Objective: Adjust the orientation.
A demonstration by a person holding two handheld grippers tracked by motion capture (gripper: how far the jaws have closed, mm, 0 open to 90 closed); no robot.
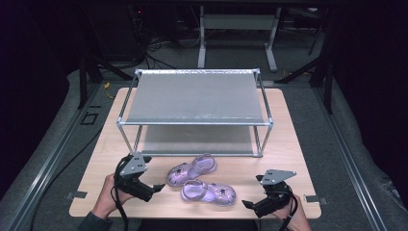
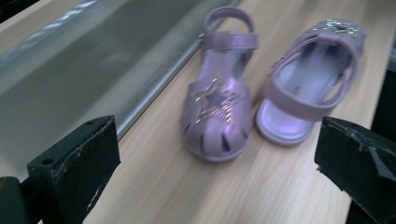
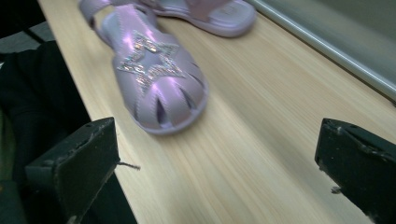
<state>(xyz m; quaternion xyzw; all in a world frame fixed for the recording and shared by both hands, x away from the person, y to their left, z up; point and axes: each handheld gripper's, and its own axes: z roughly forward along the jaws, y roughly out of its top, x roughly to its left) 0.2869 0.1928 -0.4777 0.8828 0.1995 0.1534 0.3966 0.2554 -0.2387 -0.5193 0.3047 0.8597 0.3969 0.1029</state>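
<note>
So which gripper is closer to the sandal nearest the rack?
Left. The left gripper sits just left of that sandal; the right gripper is farther off, beyond the other sandal.

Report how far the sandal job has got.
Done: the two purple sandals lie side by side on the table in front of the rack, the far sandal and the near sandal pointing opposite ways. In hand: nothing; the left tool and right tool are open, each beside a sandal. Left: both rack shelves are bare, if the sandals are bound there.

Two lilac star-trimmed sandals (image 1: 192,170) (image 1: 209,192) lie side by side, toes opposed, before the shelf.
</note>
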